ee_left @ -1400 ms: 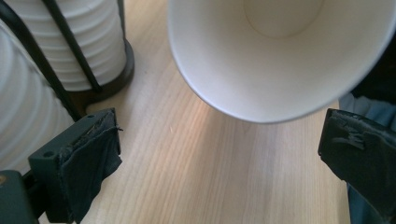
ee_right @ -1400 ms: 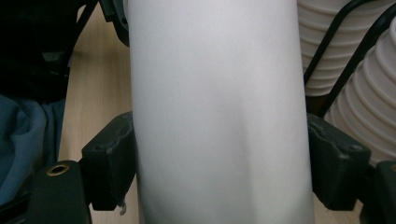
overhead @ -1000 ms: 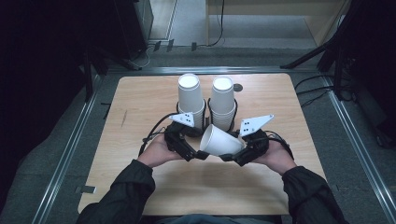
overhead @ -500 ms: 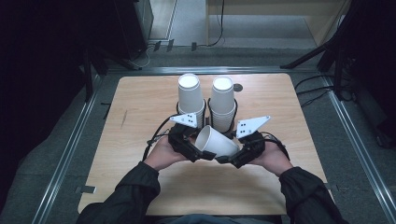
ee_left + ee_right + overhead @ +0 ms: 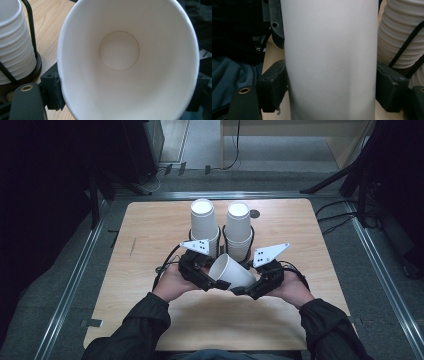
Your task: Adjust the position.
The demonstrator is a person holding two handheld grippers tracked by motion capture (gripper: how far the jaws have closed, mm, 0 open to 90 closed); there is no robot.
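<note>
The left claw [image 5: 212, 282] meets the white paper cup [image 5: 231, 271] mouth-first: in the left gripper view the open rim [image 5: 125, 60] sits between its jaws, which have just been closing and now press on the rim. From there the cup's long axis runs level, rightward and slightly away from the person, above the wooden worktop [image 5: 145, 235]. The right claw [image 5: 245, 290] pinches the cup across its side wall near the closed base, both pads against it [image 5: 329, 62].
</note>
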